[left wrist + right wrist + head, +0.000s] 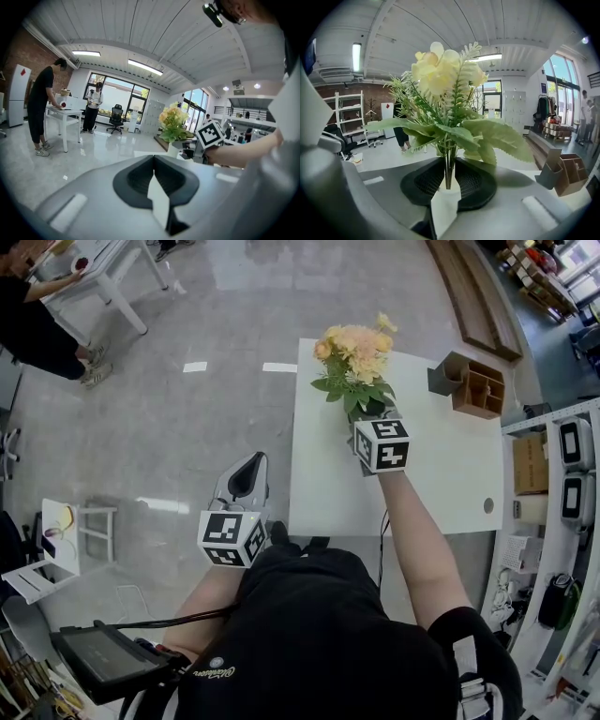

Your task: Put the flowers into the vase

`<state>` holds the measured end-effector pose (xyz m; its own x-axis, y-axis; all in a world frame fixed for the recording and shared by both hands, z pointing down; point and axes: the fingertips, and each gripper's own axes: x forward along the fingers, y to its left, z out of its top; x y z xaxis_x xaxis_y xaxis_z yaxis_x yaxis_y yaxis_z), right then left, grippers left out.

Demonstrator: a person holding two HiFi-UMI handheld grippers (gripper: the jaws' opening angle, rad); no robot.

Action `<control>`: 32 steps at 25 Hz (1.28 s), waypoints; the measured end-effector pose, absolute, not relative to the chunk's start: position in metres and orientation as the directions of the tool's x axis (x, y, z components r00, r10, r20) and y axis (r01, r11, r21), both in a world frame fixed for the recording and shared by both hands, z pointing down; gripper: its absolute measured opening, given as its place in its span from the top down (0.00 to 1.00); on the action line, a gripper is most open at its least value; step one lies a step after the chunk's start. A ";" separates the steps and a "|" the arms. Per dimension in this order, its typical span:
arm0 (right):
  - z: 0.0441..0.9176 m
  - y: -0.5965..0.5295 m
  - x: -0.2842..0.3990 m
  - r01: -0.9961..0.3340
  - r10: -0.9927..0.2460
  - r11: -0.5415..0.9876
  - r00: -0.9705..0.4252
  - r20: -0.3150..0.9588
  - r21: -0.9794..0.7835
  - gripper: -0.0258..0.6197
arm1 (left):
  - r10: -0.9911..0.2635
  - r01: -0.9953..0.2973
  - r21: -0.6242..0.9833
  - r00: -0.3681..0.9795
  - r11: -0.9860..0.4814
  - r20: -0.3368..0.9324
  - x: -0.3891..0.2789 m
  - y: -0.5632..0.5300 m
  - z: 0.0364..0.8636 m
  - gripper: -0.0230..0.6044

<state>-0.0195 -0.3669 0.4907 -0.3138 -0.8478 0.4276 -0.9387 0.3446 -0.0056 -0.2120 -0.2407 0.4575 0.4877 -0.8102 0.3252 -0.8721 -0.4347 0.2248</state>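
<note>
A bunch of pale yellow and peach artificial flowers (356, 357) with green leaves stands on the white table (441, 484). In the left gripper view the flowers (172, 119) rise from a white vase (173, 150). My right gripper (367, 413) is at the base of the bunch, its marker cube toward me. In the right gripper view the green stems (448, 168) run down between the jaws into the vase (452, 186); the right gripper (449, 171) stands open, with a slim gap beside the stems. My left gripper (247, 463) hangs left of the table over the floor; the left gripper (153, 161) is shut and empty.
A wooden desk organiser (476, 385) and a dark grey box (445, 376) stand at the table's far right. A person (28, 324) works at another white table (103, 268) at the far left. Shelving (562, 474) lines the right side. A tablet (103, 662) lies near my left.
</note>
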 end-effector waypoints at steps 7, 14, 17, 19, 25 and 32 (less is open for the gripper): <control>0.490 -0.364 -0.018 -0.940 -0.827 0.342 -0.299 0.477 0.004 0.84 | -0.815 -0.876 0.226 0.480 -0.426 0.324 -0.216 -0.239 0.457 0.95; 0.489 -0.359 -0.017 -0.936 -0.805 0.352 -0.304 0.510 -0.002 0.81 | -0.819 -0.874 0.226 0.483 -0.429 0.310 -0.215 -0.236 0.453 0.95; 0.491 -0.358 -0.016 -0.933 -0.789 0.359 -0.306 0.532 -0.005 0.78 | -0.820 -0.874 0.228 0.483 -0.430 0.306 -0.213 -0.235 0.452 0.95; 0.491 -0.358 -0.015 -0.932 -0.778 0.363 -0.304 0.550 -0.002 0.76 | -0.822 -0.874 0.229 0.483 -0.429 0.302 -0.213 -0.235 0.452 0.95; 0.487 -0.357 -0.011 -0.927 -0.761 0.374 -0.305 0.572 0.002 0.75 | -0.828 -0.874 0.230 0.481 -0.428 0.289 -0.213 -0.234 0.448 0.95; 0.490 -0.348 -0.009 -0.925 -0.752 0.380 -0.311 0.581 -0.003 0.75 | -0.829 -0.873 0.223 0.484 -0.434 0.281 -0.208 -0.231 0.444 0.95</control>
<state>-0.0089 -0.3478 0.4904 -0.3110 -0.7523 0.5808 -0.9251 0.3798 -0.0034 -0.2077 -0.2305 0.4439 0.4840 -0.8288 0.2806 -0.8728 -0.4342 0.2231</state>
